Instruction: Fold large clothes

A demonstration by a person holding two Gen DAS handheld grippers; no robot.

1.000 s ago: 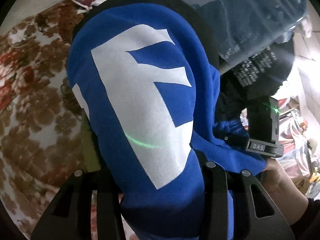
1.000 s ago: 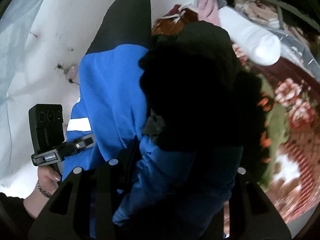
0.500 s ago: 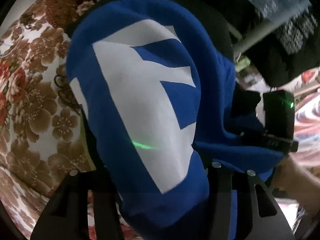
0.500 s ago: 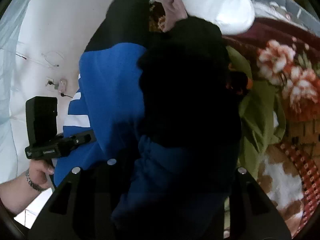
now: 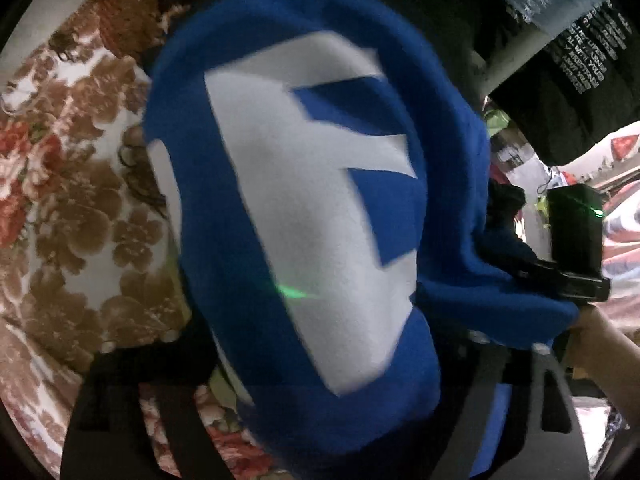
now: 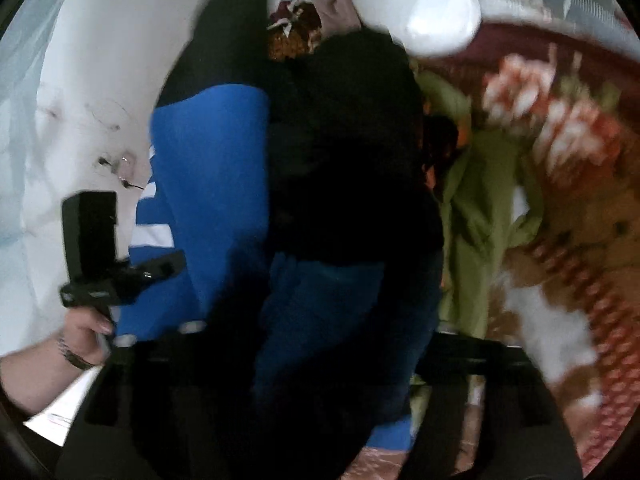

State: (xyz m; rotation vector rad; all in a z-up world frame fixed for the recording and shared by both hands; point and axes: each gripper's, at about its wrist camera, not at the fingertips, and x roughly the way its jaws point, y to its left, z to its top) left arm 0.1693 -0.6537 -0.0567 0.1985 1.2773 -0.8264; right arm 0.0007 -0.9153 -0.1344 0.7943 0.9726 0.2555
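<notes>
The blue sweatshirt (image 5: 320, 220) hangs between the opening jaws of both the left gripper (image 5: 320, 364) and the right gripper (image 6: 316, 344), over the floral bedspread (image 5: 72, 208), bare toward 9 o'clock; a green garment (image 6: 480, 220) at 3 o'clock crowds the right gripper

blue garment (image 5: 304, 216) hides both tools' fingertips.

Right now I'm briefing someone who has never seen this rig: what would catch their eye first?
First, the blue garment with its big white block letter, filling the middle of the left wrist view and draped between that gripper's fingers. Next, the brown and red floral bedspread under it at left. In the right wrist view, a green garment lies right of the blue and black cloth.
</notes>
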